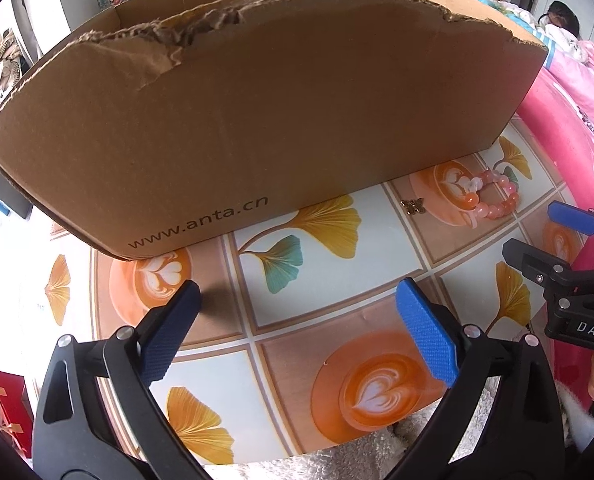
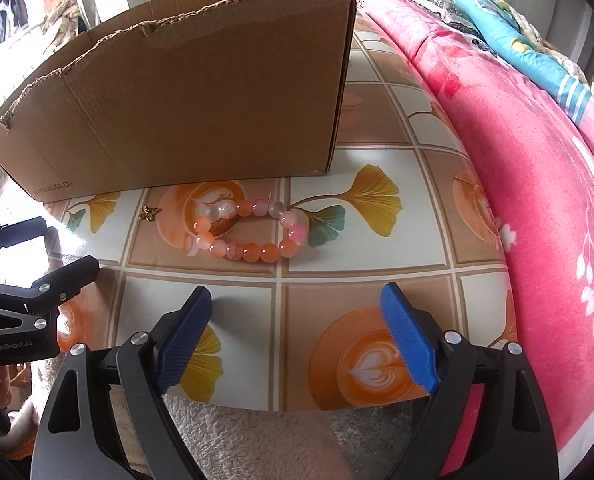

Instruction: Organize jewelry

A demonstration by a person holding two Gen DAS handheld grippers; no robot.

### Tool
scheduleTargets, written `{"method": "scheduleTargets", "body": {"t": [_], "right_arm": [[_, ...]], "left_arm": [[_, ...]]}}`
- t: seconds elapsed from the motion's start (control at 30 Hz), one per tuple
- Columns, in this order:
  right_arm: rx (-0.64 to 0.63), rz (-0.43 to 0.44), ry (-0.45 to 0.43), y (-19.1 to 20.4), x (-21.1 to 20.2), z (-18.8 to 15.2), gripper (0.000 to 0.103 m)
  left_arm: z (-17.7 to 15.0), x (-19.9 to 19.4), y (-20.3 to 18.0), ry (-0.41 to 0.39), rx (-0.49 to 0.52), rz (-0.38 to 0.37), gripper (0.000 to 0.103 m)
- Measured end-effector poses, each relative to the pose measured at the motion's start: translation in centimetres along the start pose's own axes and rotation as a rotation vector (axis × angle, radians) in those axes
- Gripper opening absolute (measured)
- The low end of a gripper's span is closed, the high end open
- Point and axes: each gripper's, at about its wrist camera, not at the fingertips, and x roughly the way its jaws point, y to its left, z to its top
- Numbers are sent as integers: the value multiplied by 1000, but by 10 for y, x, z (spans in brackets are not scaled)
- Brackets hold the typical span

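Note:
An orange and pink bead bracelet (image 2: 249, 232) lies flat on the patterned table, just in front of the cardboard box (image 2: 185, 108). In the left wrist view the bracelet (image 1: 493, 196) sits at the right, near the box (image 1: 257, 120) corner. A small bronze butterfly charm (image 2: 149, 212) rests to the left of the bracelet; the charm (image 1: 413, 206) also shows in the left wrist view. My right gripper (image 2: 297, 340) is open and empty, short of the bracelet. My left gripper (image 1: 301, 332) is open and empty over bare table, left of the right gripper (image 1: 537, 236).
The table (image 2: 377, 240) wears a tile cloth printed with ginkgo leaves and latte cups. A pink flowered quilt (image 2: 537, 200) rises along its right edge. The box has torn top edges and its inside is hidden. A fluffy white cloth (image 2: 233, 440) lies at the near edge.

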Motion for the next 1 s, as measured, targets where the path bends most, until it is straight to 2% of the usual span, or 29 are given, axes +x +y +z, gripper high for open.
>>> {"method": "scheduleTargets", "body": {"t": [0.2, 1.0], "right_arm": [[8, 3, 24, -5, 7, 4, 96], [-18, 31, 30, -9, 9, 7, 97]], "left_arm": [[5, 3, -4, 2, -9, 5, 95], [9, 1, -7, 5, -20, 10, 95]]}}
